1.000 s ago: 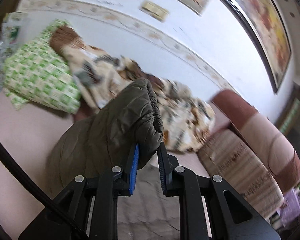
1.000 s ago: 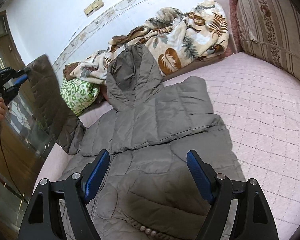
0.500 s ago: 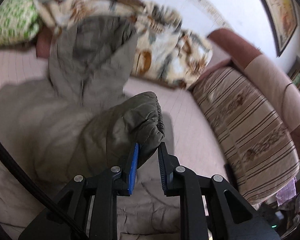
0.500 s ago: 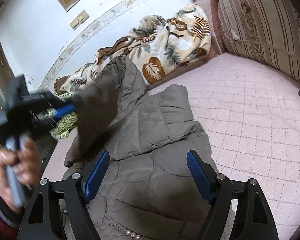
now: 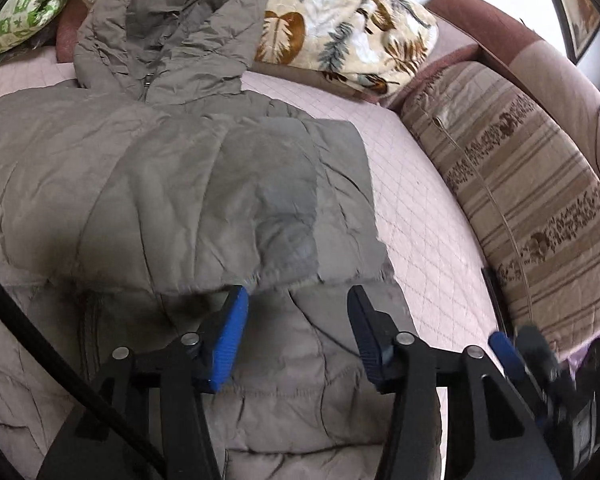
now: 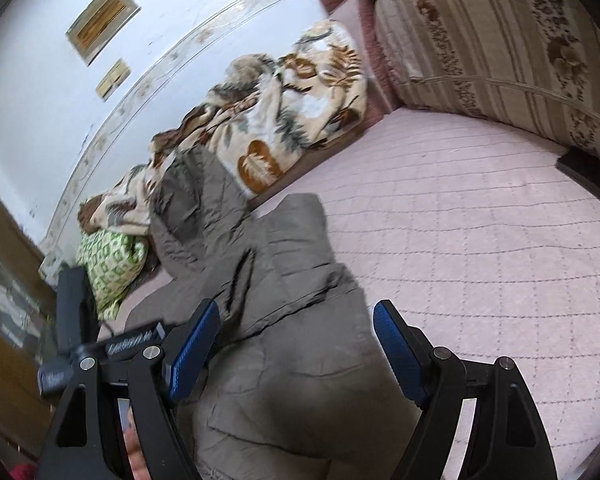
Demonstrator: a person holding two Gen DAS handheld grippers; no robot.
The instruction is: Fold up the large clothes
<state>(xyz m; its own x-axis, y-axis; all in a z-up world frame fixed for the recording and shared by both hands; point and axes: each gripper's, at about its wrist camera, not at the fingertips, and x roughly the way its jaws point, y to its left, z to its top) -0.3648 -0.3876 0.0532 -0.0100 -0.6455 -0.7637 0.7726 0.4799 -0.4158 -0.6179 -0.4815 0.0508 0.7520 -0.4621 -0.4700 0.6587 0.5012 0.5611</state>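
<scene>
A grey-brown quilted hooded coat (image 5: 148, 184) lies spread on the pink quilted bed cover (image 5: 420, 216), hood toward the wall. One sleeve (image 5: 260, 208) lies folded across its chest, the cuff just ahead of my left gripper (image 5: 298, 320), which is open and empty above the coat. The coat also shows in the right wrist view (image 6: 284, 320). My right gripper (image 6: 296, 344) is open and empty over the coat's lower part. The left gripper's body (image 6: 72, 320) shows at that view's left edge.
A leaf-patterned blanket (image 5: 340, 28) and a green checked pillow (image 6: 108, 264) lie along the wall behind the coat. A striped bolster cushion (image 5: 532, 200) lines the right side. Pink cover lies bare to the right of the coat (image 6: 480, 240).
The left gripper carried the sleeve cuff across and down onto the coat's chest, then opened and let it go. The right gripper stayed open and shifted lower and closer to the coat.
</scene>
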